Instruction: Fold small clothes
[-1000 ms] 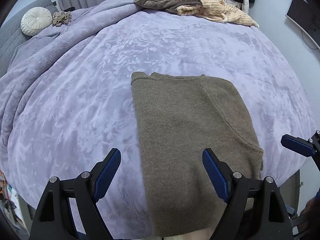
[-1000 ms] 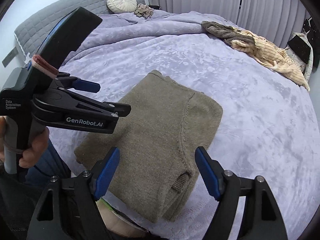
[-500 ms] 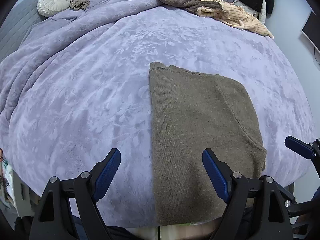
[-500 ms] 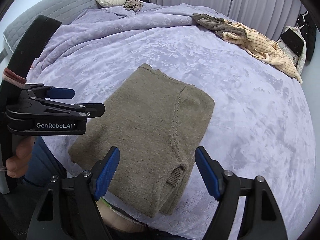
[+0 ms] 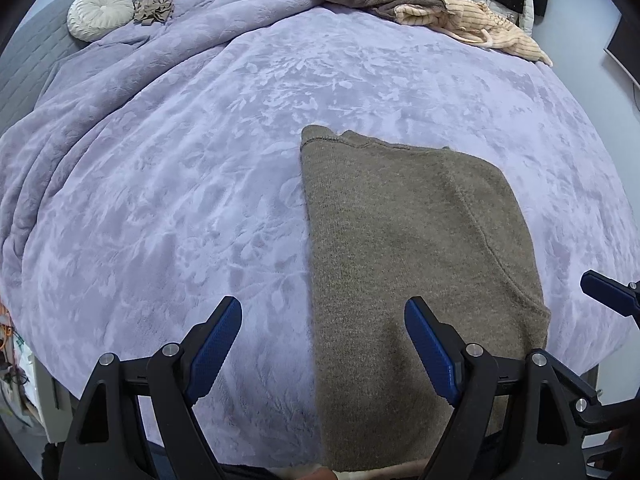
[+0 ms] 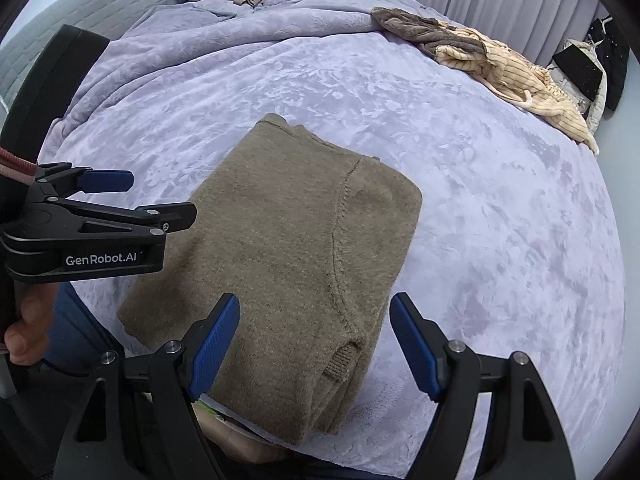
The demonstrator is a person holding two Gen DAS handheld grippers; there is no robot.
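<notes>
- Lilac bedspread (image 5: 200, 184) with a leafy pattern, covering a wide bed and filling most of both views; rumpled into long folds toward the upper left of the left wrist frame.
- Brown sweater (image 5: 404, 248) lying flat on that bedspread, already folded into a narrow block; centre right in the left wrist frame, centre in the right wrist frame, near end hanging at the bed's near edge.
- Compared with a second ago: sweater in the same shape and place, no new fold, only a slight turn of both views over it. Probably a pause to check the result, or to line up one more fold across the middle.
- Left gripper (image 5: 324, 344) open wide, empty, pads clear of the knit, straddling the sweater's left edge.
- Right gripper (image 6: 316, 344) likewise spread wide and empty, hovering above the near right corner, where a ribbed cuff (image 6: 340, 364) peeks out of the layers.
- Heap of unfolded clothes (image 5: 428, 8), grey-brown and striped cream, at the upper right, well apart from the sweater; likely next in line.
- Round white cushion (image 5: 100, 12) at the upper left, against a grey quilted headboard (image 6: 120, 12).
- Pale curtains (image 6: 500, 4) behind the bed.
</notes>
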